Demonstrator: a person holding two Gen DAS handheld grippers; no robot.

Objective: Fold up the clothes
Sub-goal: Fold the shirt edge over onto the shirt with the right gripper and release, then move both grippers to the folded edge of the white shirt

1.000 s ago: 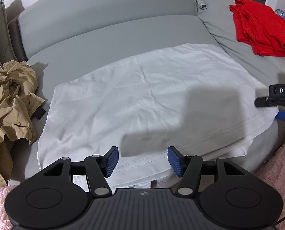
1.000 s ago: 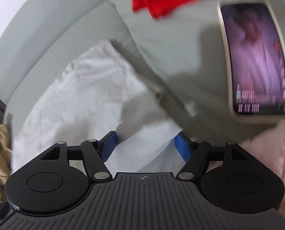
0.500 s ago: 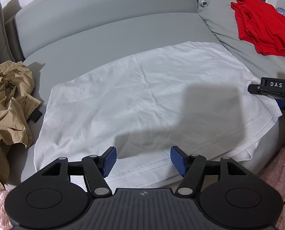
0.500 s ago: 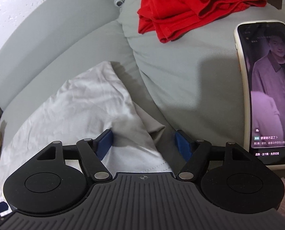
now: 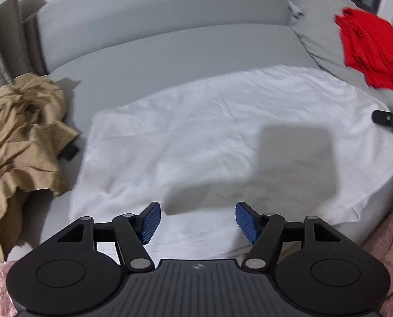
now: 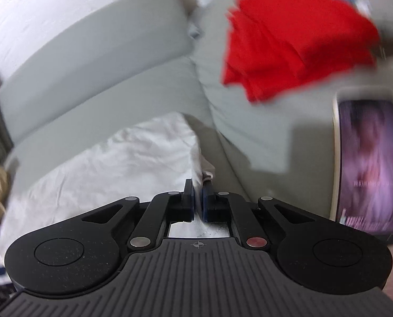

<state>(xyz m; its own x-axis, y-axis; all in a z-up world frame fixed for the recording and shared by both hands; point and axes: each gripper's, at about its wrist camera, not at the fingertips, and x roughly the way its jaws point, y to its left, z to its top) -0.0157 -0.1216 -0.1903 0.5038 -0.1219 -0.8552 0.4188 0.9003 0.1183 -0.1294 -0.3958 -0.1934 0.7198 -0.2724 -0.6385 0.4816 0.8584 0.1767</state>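
My left gripper [image 5: 197,220] hangs with its fingers spread wide over the near hem of the white shirt [image 5: 223,142], which lies flat on the grey sofa [image 5: 170,50] ahead of them. My right gripper [image 6: 198,202] has its fingers pinched on the shirt's right edge. A phone [image 6: 371,169] lies right of those fingers, its on-screen text too blurred to read. Red clothes [image 6: 294,39] sit beyond them; tan clothes [image 5: 19,137] lie left of my left fingers.
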